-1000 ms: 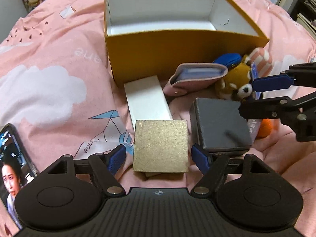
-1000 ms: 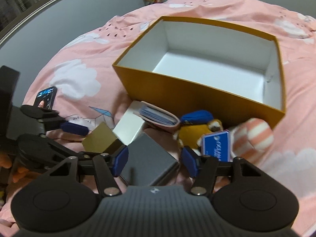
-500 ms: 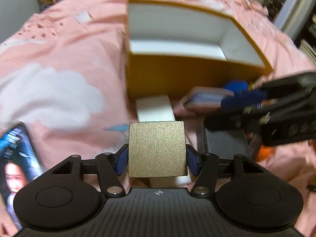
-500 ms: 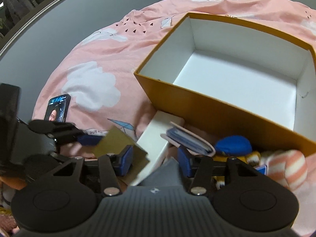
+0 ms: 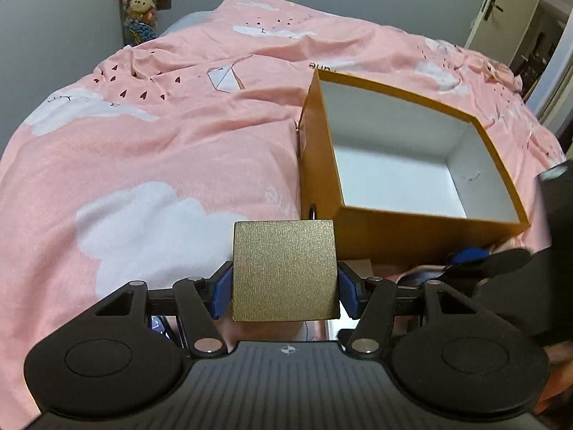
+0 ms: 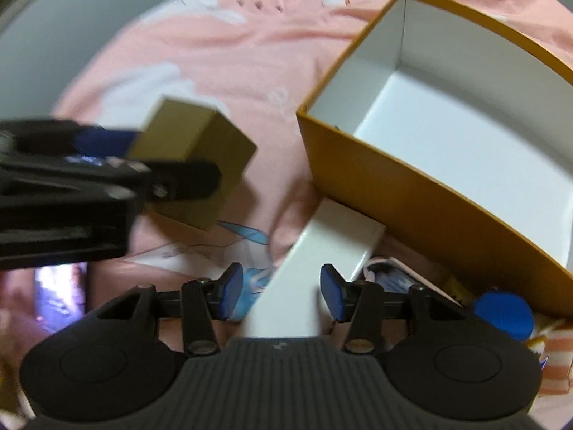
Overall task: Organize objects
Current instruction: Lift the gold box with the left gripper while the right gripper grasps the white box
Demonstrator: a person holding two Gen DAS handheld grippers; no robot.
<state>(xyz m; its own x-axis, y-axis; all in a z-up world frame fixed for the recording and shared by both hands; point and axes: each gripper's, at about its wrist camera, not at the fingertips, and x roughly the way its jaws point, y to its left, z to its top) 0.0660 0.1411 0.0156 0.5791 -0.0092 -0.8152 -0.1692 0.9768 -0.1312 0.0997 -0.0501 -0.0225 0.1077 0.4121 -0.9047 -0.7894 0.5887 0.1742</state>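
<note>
Gold cube (image 5: 284,270) sits clamped between the left gripper's (image 5: 284,292) blue pads, lifted off the pink bedspread (image 5: 150,150) beside the empty orange box (image 5: 422,236), while the right gripper's (image 6: 281,292) jaws straddle the white box (image 6: 322,247), pads not pressing.

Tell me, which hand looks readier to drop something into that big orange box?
Left, probably. The left gripper already clamps the gold box, lifted beside the open orange box. The right gripper only straddles the white box.
</note>
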